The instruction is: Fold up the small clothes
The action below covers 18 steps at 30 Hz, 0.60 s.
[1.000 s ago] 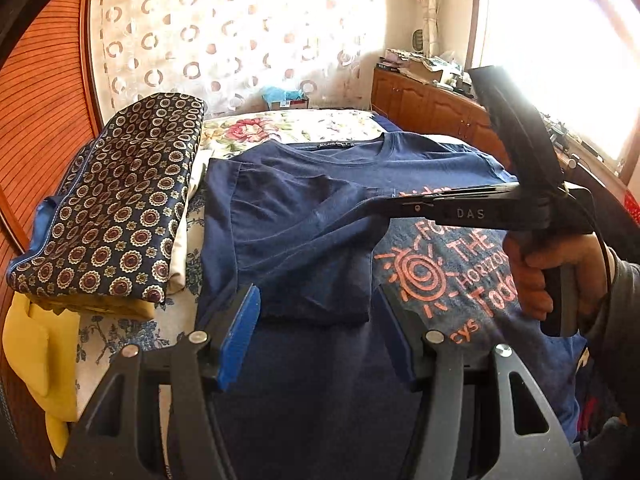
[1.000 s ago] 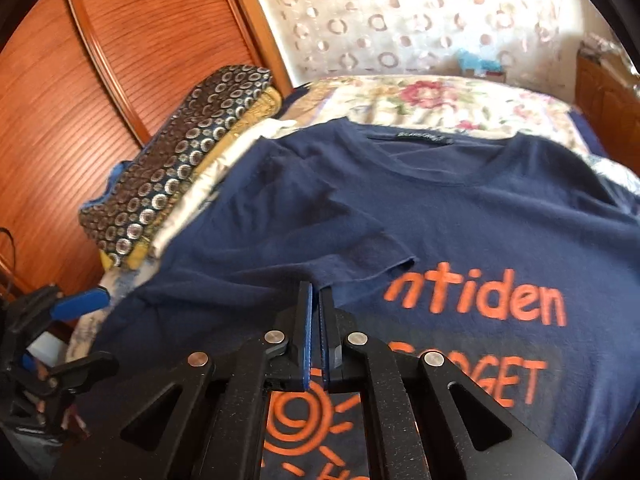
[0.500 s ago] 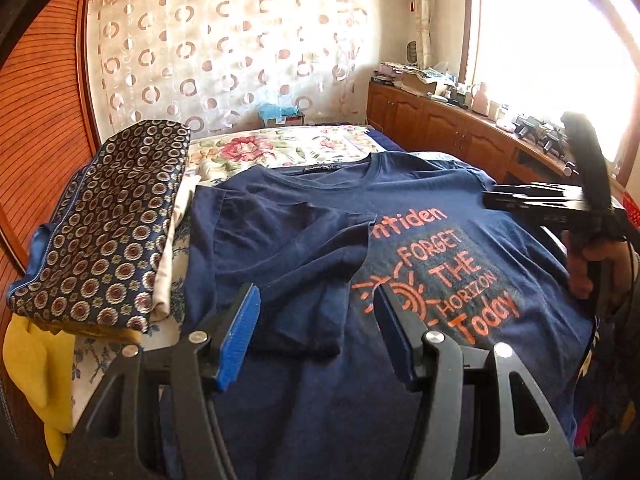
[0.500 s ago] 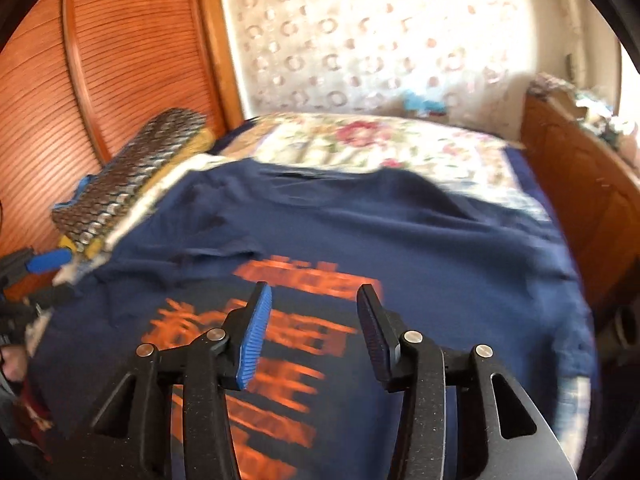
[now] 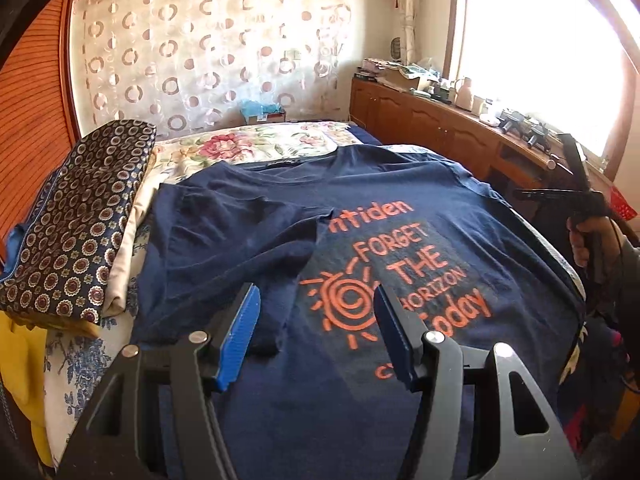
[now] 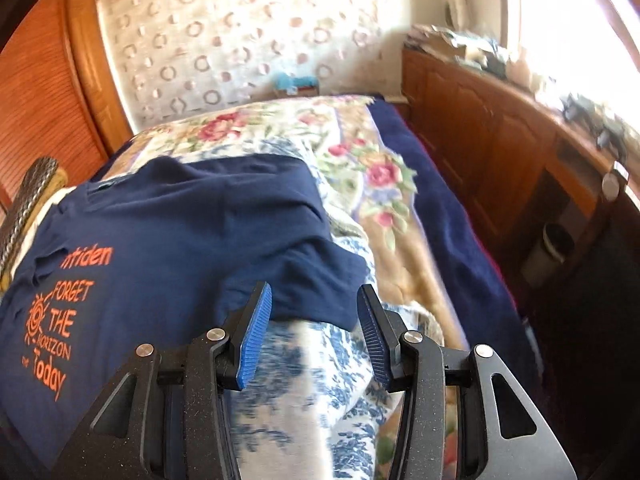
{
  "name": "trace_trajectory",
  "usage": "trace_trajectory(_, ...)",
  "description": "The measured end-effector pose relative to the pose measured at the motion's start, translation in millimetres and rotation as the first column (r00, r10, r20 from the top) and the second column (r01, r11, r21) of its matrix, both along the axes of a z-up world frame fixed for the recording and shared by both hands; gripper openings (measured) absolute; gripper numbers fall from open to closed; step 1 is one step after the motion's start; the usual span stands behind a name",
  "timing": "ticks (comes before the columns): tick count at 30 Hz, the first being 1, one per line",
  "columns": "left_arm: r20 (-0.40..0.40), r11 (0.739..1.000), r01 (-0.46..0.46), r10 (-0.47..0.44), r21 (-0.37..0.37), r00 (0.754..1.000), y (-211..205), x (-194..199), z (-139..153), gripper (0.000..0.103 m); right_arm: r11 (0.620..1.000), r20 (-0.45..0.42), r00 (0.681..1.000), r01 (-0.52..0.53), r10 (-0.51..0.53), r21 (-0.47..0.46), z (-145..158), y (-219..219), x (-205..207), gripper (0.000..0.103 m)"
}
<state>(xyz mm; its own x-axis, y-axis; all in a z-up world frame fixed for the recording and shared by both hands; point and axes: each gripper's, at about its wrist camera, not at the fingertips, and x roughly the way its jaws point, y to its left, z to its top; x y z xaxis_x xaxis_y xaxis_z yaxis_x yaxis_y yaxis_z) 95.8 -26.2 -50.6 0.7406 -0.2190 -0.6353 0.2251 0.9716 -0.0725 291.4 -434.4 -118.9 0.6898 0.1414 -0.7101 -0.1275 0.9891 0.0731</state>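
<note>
A navy T-shirt [image 5: 400,208] with orange print lies flat on the bed, its left sleeve [image 5: 240,248] folded inward over the chest. My left gripper [image 5: 316,332] is open and empty above the shirt's lower middle. In the right wrist view the shirt [image 6: 180,232] lies to the left, and its right sleeve [image 6: 316,284] spreads onto the bedspread. My right gripper [image 6: 314,330] is open and empty, just in front of that sleeve's hem. The right gripper also shows at the right edge of the left wrist view [image 5: 576,196], held in a hand.
A stack of folded clothes [image 5: 80,224] topped by a circle-patterned piece lies left of the shirt, with a yellow item [image 5: 24,364] below it. A floral bedspread [image 6: 360,184] covers the bed. A wooden cabinet [image 6: 500,128] runs along the right.
My right gripper let go of the folded left sleeve, opened, and swung right to the shirt's right sleeve. My left gripper stayed open, and its view rose slightly.
</note>
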Motion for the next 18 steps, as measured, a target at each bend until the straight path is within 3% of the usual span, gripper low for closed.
trace_trajectory(11,-0.005,1.0,0.027,-0.027,-0.006,1.0,-9,-9,-2,0.059,0.99,-0.136,0.991,0.034,-0.015,0.138,-23,-12,29,0.045)
trace_trajectory(14,-0.004,1.0,0.026,-0.026,-0.003,1.0,-10,-11,-3,0.059,0.985,-0.145,0.989,-0.008,0.033,0.173,-21,-10,30,0.022)
trace_trajectory(17,-0.004,1.0,0.023,-0.023,-0.003,1.0,-9,-12,-4,0.059,0.996,-0.125,0.99,-0.051,0.06,0.073,-14,2,27,0.013)
trace_trajectory(18,-0.004,1.0,0.022,-0.022,-0.004,1.0,-9,-12,-4,0.059,0.998,-0.117,0.992,-0.052,0.056,0.042,-12,5,25,0.006)
